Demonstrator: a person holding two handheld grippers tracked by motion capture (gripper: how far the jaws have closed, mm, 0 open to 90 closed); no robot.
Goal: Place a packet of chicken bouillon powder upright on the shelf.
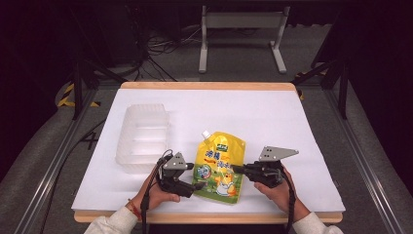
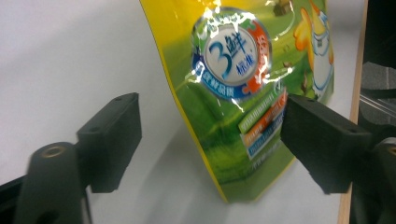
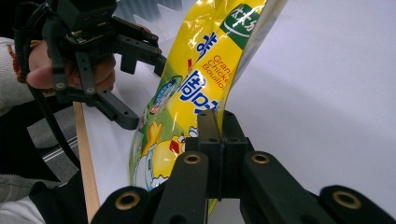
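1. White sheet over a wood-edged table (image 1: 272, 112), dark floor and a metal stand behind it. Pretty bare setup.
2. Main item: a glossy yellow-and-green stand-up pouch with a white spout (image 1: 219, 165), lying between the two tongs and partly lifted on its right side.
3. Right tongs (image 1: 235, 169) are clamped tight on the pouch's right edge. In the right gripper view the jaws are pinched together on the film, right at the seam (image 3: 219, 135).
4. Left tongs (image 1: 195, 187) sit at the pouch's lower left corner, jaws spread. In the left gripper view that corner (image 2: 233, 140) lies between the two black pads but neither pad presses on it, so no grip there.
5. A clear ribbed plastic tray (image 1: 142, 137) sits just beyond the left tongs, apart from the pouch.
6. What could go wrong, my guess: only one thin edge is pinched, so the slick film could slide out if the pouch is heavy and gets lifted. Also, if the left tongs close off-centre they could just shove the corner away instead of catching it.
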